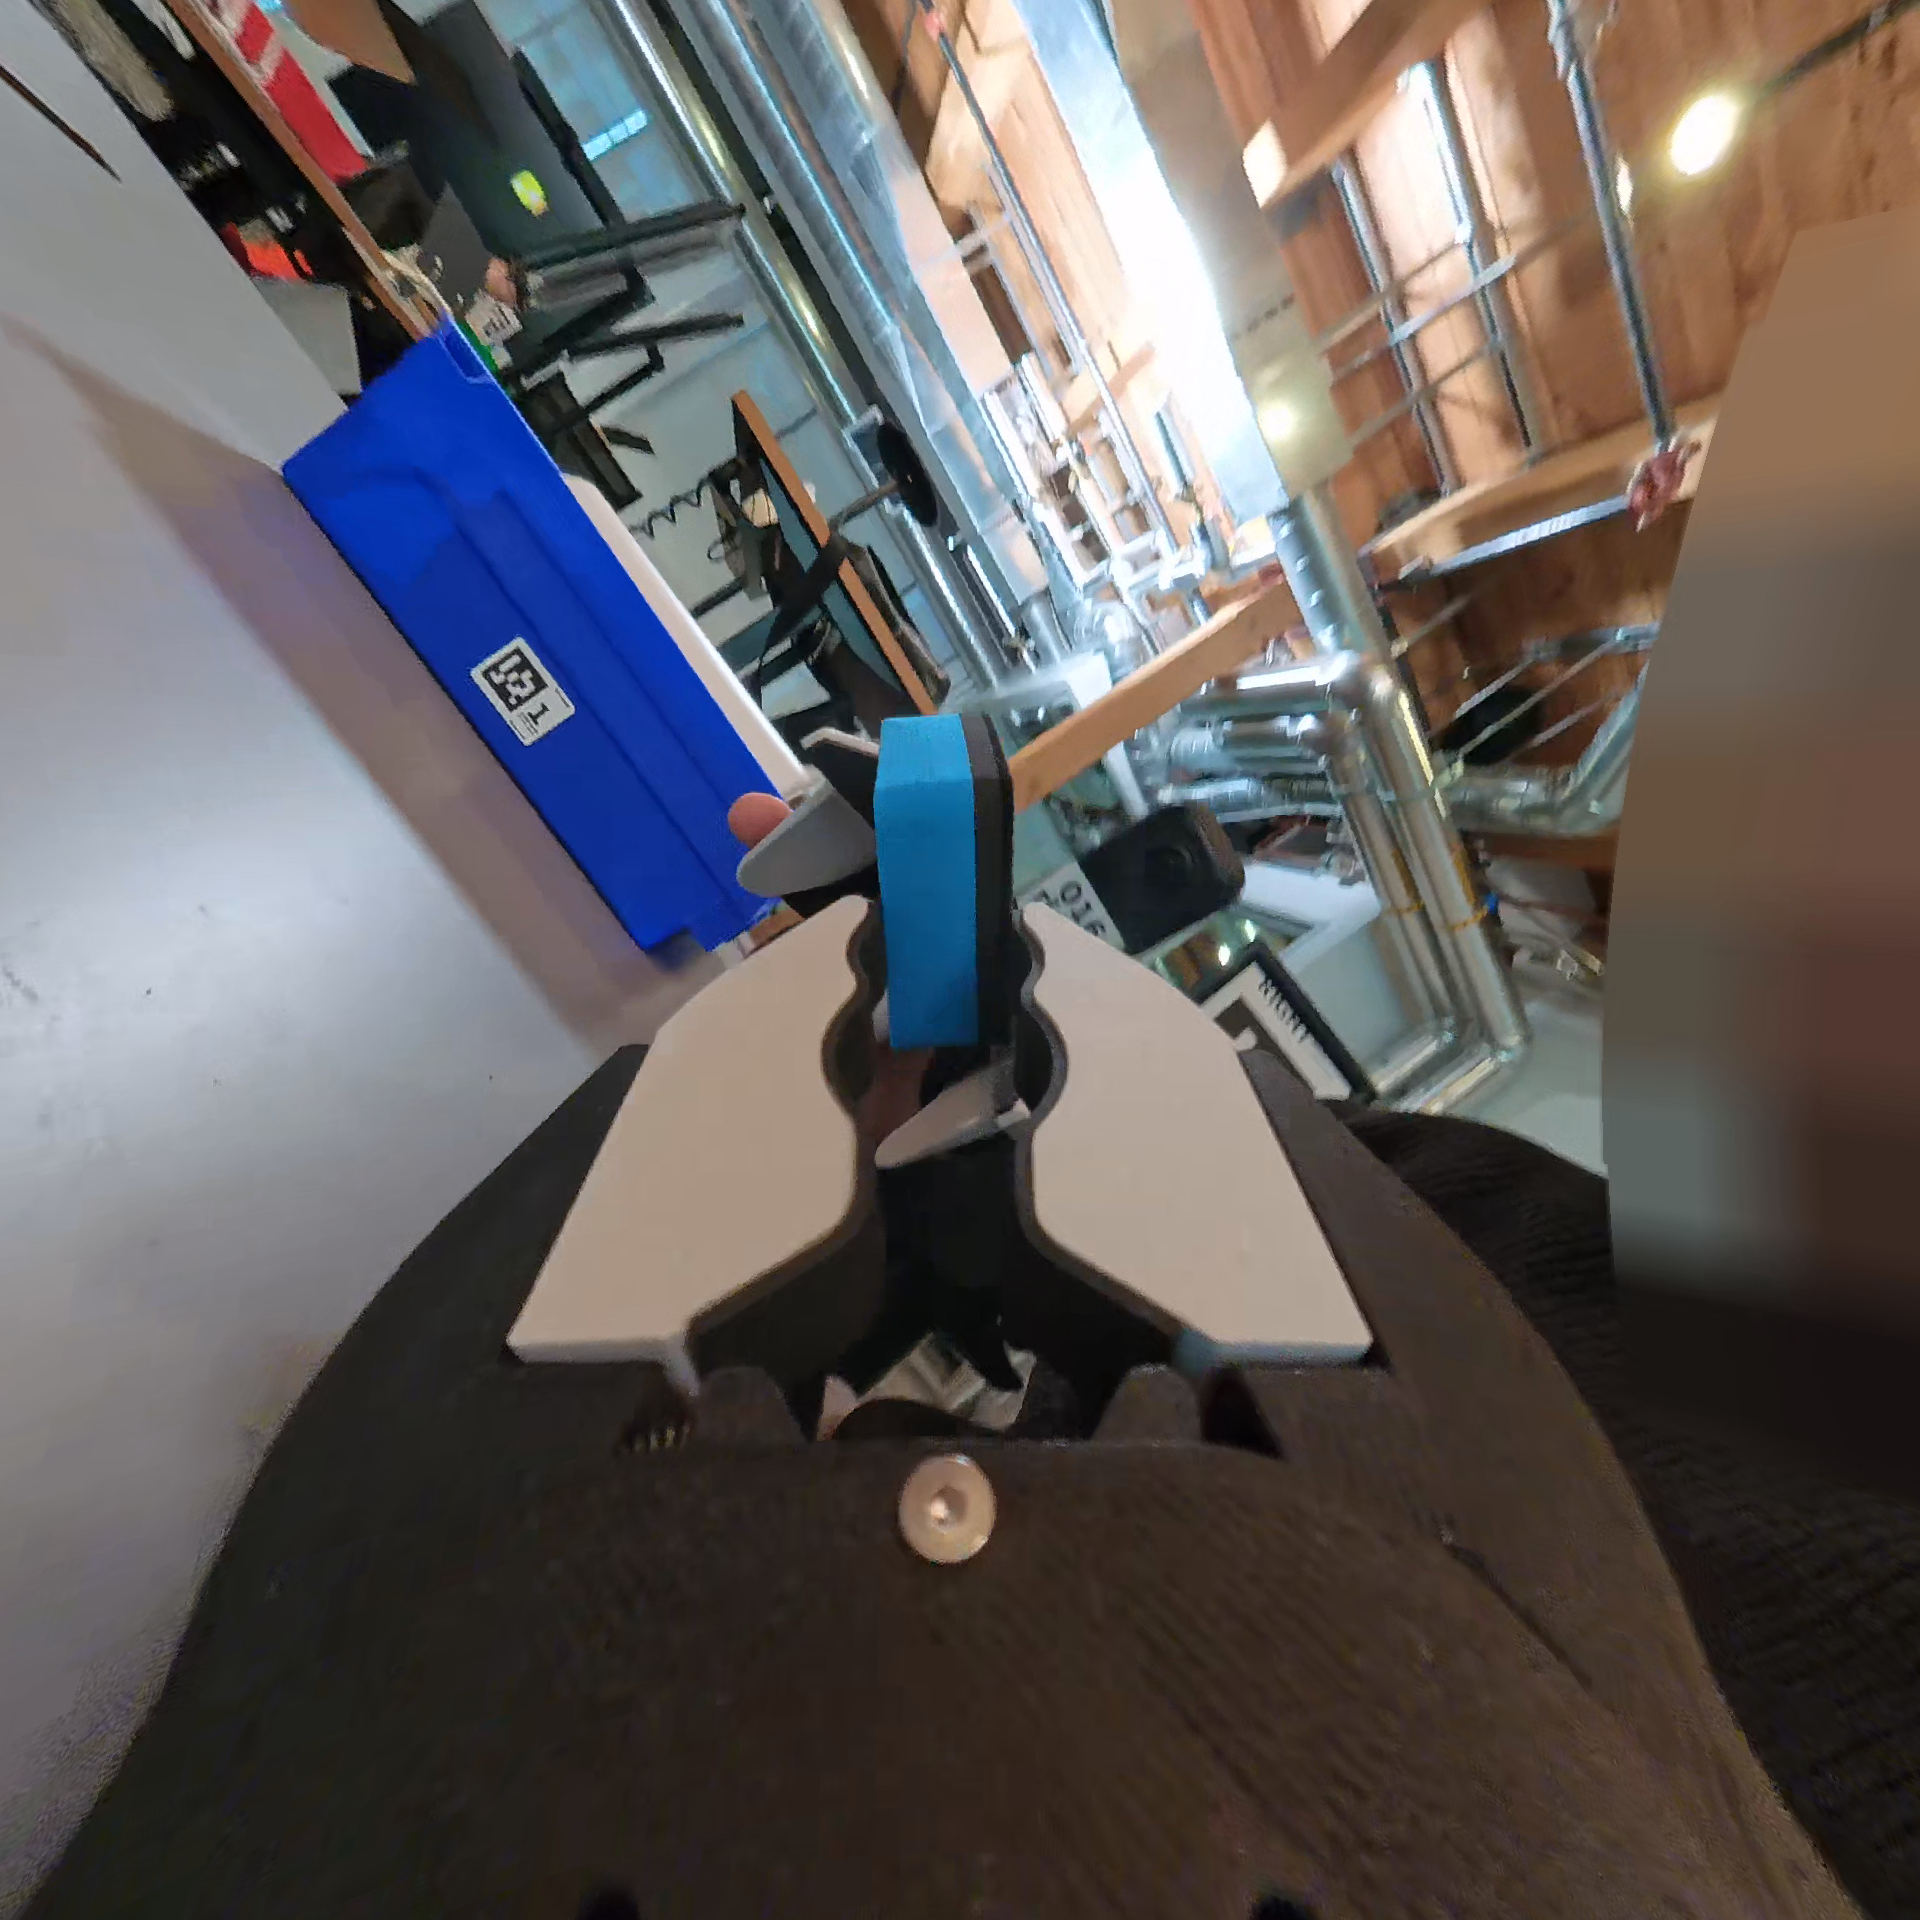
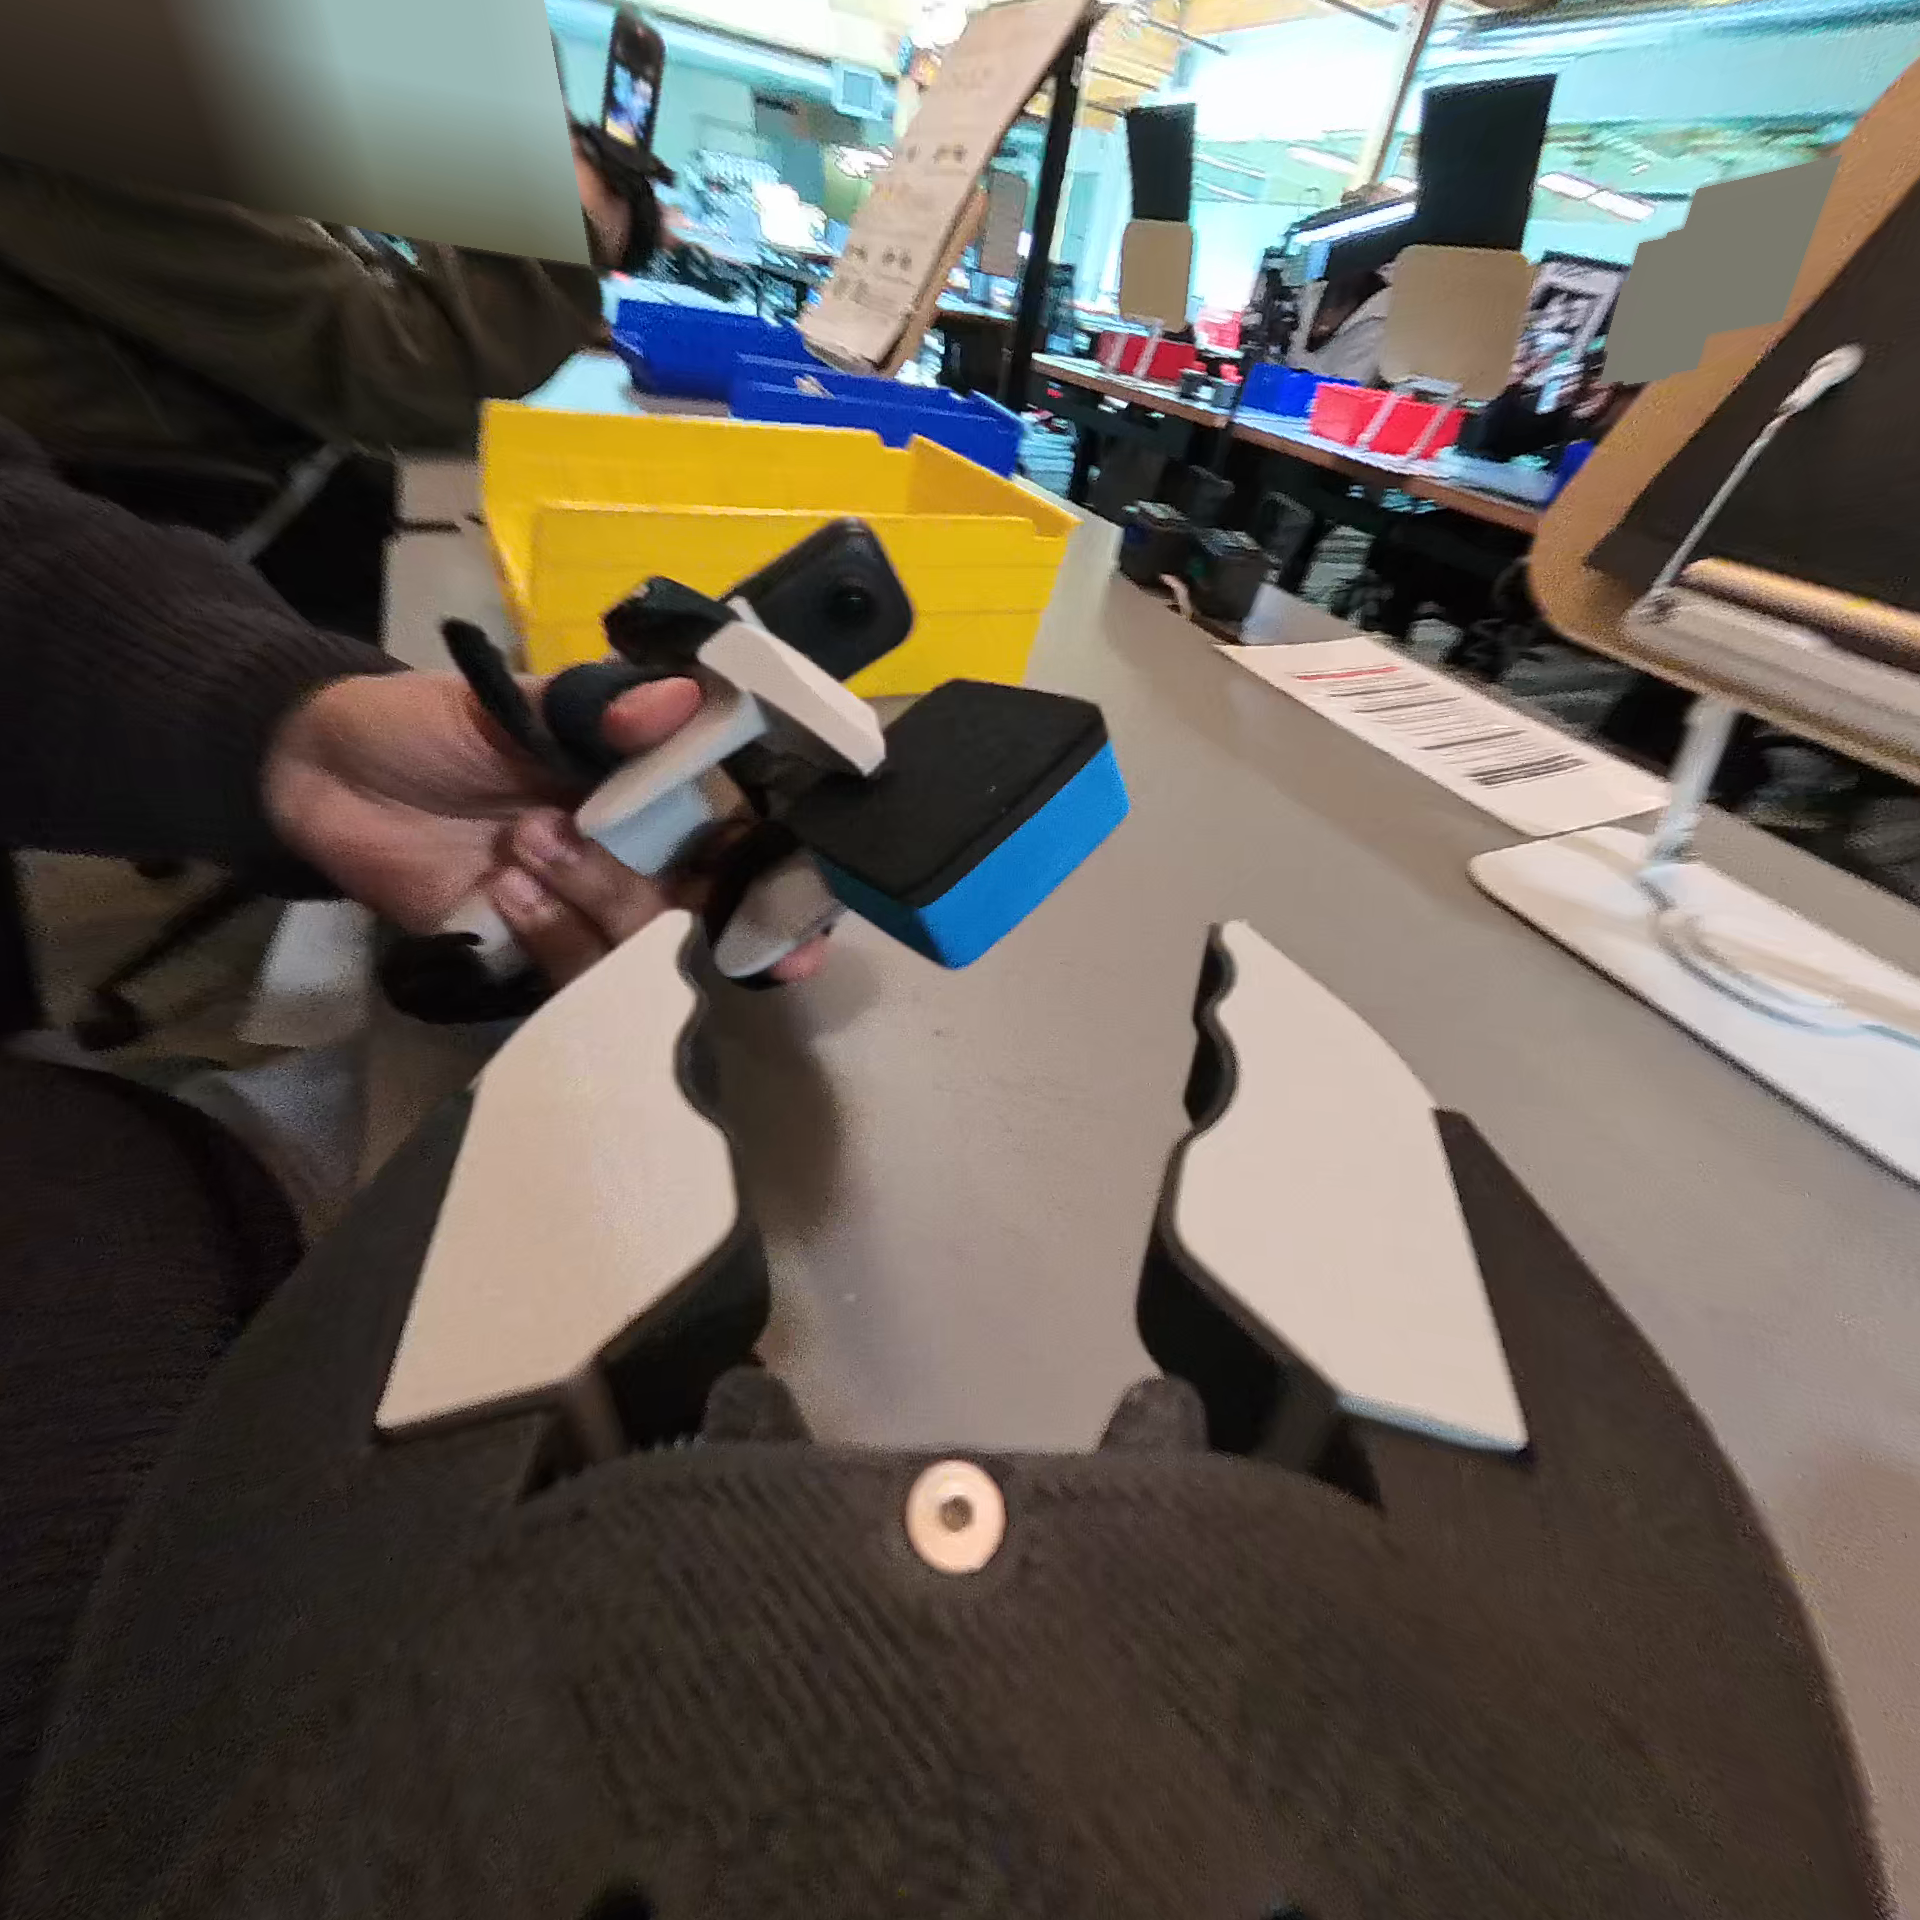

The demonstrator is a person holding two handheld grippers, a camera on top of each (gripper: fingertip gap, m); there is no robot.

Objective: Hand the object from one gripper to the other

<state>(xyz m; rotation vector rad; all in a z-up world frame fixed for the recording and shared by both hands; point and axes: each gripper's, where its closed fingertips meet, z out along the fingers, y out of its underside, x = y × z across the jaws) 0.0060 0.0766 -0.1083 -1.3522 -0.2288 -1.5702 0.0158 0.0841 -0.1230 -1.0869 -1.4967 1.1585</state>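
Observation:
The object is a block of blue foam with a black felt face (image 1: pixel 928 894). My left gripper (image 1: pixel 940 935) is shut on it and holds it above the table. In the right wrist view a hand holds the left gripper (image 2: pixel 821 821), and the block (image 2: pixel 977 831) sticks out of it to the right. My right gripper (image 2: pixel 951 930) is open, its fingertips just short of the block and a little below it. In the left wrist view the right gripper's grey fingers (image 1: pixel 805 842) show beyond the block, spread apart and not touching it.
A yellow bin (image 2: pixel 769 520) stands on the grey table (image 2: pixel 987 1195) behind the grippers, with blue bins (image 2: pixel 831 395) farther back. A blue bin (image 1: pixel 499 644) shows in the left wrist view. A printed sheet (image 2: pixel 1455 727) and a white stand base (image 2: pixel 1714 956) lie at the right.

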